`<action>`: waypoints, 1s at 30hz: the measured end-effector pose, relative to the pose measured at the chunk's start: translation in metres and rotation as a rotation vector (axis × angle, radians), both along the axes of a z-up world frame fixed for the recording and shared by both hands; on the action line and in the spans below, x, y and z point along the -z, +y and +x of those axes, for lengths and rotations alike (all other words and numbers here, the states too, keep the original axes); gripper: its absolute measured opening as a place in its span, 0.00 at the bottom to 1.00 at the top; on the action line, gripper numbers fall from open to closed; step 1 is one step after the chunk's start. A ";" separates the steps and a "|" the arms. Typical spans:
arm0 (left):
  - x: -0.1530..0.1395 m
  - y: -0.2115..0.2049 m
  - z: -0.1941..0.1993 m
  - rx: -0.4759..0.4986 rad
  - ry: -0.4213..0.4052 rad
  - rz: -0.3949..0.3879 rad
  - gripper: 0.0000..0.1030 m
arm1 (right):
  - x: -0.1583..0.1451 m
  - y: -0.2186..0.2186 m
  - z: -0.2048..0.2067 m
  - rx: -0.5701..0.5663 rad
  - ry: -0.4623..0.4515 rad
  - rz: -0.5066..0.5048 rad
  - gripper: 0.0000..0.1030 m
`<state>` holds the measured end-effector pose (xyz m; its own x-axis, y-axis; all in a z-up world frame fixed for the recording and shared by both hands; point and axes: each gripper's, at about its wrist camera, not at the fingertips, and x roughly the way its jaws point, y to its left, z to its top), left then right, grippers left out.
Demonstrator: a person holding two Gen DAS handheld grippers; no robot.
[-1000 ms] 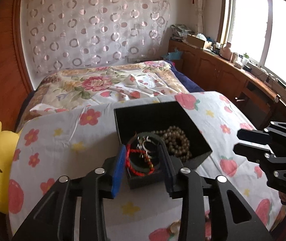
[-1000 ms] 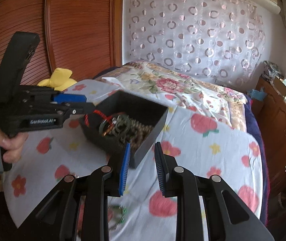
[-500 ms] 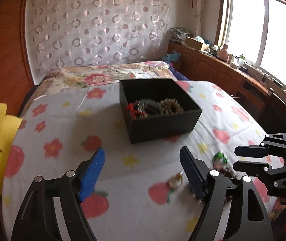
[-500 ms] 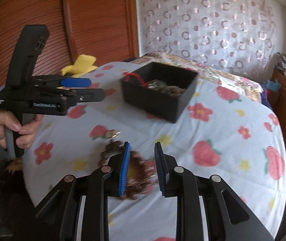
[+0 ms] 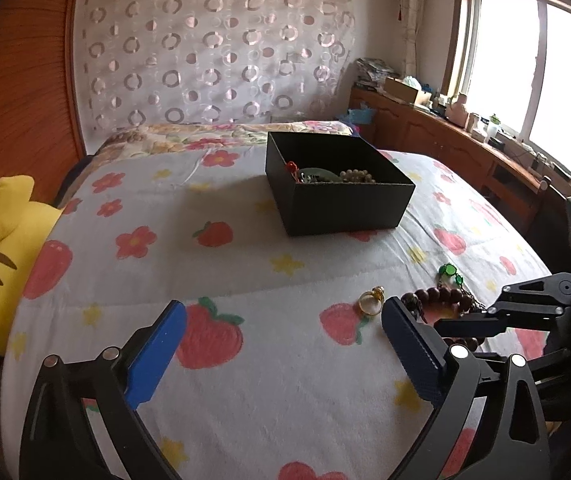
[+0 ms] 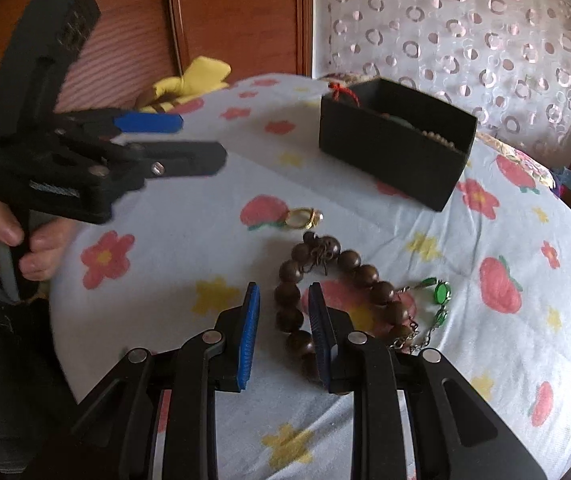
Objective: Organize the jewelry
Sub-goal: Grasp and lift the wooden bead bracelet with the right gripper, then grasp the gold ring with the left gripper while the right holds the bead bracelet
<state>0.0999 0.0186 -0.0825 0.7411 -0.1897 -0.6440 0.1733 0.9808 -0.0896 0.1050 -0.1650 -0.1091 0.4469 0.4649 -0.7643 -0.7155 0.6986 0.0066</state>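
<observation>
Strawberry-print bed cover [image 5: 269, 380] now lies under the left gripper [image 5: 281, 344], backed off the black box [image 5: 341, 208] with jaws opening on nothing, while the right gripper [image 6: 283, 320], part-open, straddles the brown bead bracelet [image 6: 297, 300], ungripped, probably next for the box

One black box [image 5: 341, 200], one gold ring [image 5: 371, 301], one wooden bead bracelet [image 6: 325, 280], one green chain [image 6: 439, 300].

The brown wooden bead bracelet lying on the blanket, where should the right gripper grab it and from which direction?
Grip the near arc of the brown bead bracelet, coming from above. It lies flat as an open loop, so one finger can go inside and one outside; the right gripper already straddles those beads.
</observation>
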 end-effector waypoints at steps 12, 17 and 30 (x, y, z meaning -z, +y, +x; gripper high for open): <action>0.006 -0.006 -0.003 0.018 0.019 0.014 0.91 | -0.048 -0.034 -0.008 0.033 -0.102 0.108 0.15; 0.007 -0.018 0.001 0.053 0.038 0.025 0.91 | -0.082 -0.061 -0.007 0.074 -0.162 0.166 0.15; 0.012 -0.046 0.017 0.169 0.098 0.024 0.62 | -0.103 -0.087 -0.007 0.123 -0.221 0.190 0.15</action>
